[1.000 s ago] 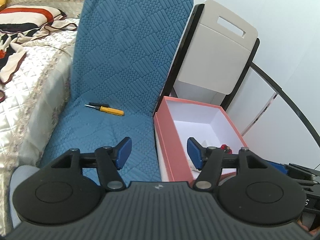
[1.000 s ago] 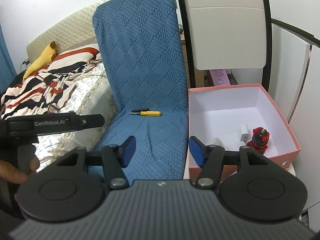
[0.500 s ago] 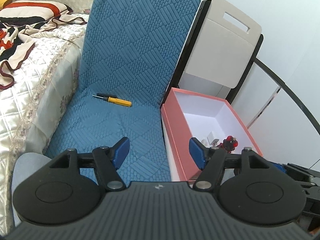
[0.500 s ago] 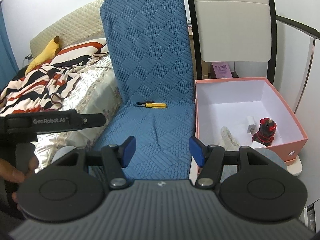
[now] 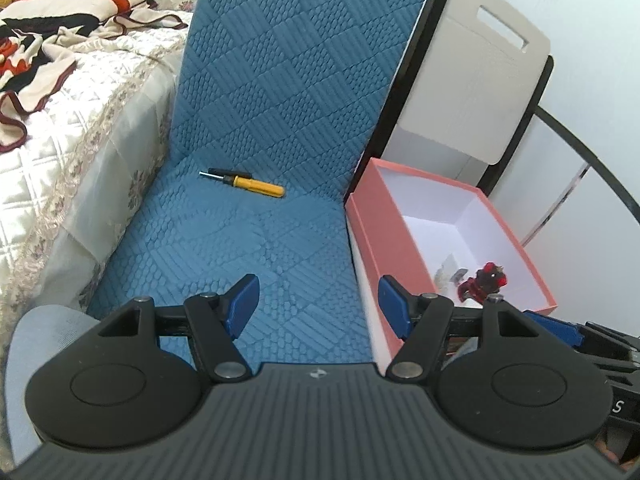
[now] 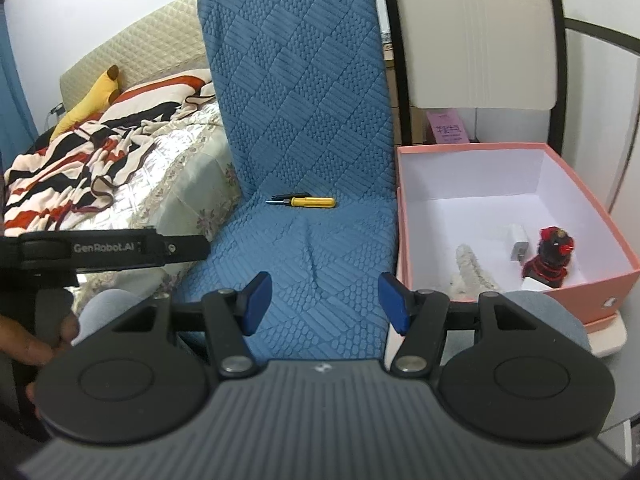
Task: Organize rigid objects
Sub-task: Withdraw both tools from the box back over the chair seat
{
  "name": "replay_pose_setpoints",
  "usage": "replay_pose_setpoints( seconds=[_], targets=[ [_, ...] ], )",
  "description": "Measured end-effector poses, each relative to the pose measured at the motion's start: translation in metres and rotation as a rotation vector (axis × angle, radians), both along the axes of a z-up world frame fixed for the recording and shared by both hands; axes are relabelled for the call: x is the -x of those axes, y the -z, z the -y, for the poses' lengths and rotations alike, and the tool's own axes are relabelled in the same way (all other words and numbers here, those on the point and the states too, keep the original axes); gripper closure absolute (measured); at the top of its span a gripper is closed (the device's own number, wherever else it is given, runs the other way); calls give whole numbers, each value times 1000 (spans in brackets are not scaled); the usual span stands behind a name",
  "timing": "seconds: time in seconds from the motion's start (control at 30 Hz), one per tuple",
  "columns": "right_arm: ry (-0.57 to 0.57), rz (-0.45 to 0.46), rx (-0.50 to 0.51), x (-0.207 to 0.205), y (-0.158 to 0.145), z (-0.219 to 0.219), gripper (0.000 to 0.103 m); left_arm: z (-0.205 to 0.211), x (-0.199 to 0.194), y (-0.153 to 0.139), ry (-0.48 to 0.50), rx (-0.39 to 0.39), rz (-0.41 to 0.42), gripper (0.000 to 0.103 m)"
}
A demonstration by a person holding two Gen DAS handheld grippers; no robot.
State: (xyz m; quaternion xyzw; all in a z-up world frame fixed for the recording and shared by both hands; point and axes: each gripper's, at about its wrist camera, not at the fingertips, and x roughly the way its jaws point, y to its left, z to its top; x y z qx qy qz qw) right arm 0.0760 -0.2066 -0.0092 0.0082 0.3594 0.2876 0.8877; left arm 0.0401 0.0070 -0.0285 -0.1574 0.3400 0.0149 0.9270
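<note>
A yellow-handled screwdriver [image 5: 248, 184] lies on the blue quilted seat [image 5: 240, 256], near the backrest; it also shows in the right wrist view [image 6: 306, 201]. A pink box [image 5: 380, 236] with a white inside stands right of the seat and holds a red and black figurine [image 6: 550, 254], a white charger plug [image 6: 519, 242] and a fluffy grey piece [image 6: 466, 266]. My left gripper [image 5: 318, 306] is open and empty above the seat's front. My right gripper [image 6: 326, 300] is open and empty, also over the seat's front, near the box's left wall [image 6: 400, 240].
A bed [image 6: 132, 168] with a striped blanket and a yellow plush toy [image 6: 92, 98] lies left of the seat. A beige folding chair back [image 6: 476, 36] stands behind the box. The left gripper's body and the hand holding it [image 6: 36, 344] sit at the right view's left edge.
Both grippers have pulled back and risen, so the seat, screwdriver and box interior show more fully. Both stay open and empty. The objects have not moved.
</note>
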Motion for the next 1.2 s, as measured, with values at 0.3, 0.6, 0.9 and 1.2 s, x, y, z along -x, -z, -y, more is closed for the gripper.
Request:
replay_pose_setpoints(
  seconds=[0.3,0.6,0.9,1.2],
  targets=[
    [-30,32,9,-14,25,-24,42,-14,-26,31,-2,-10,-21,32],
    [-38,35,25,-44,50,-39,42,-36,-91,77,-5,-40,-10,27],
    [-3,1,13,-85,73,-59,20,-65,-149,87,2,-25,3,20],
    [-62,-2,38,-127,90,-92,16,-111,-206,101,-44,-50,-36,20]
  ],
)
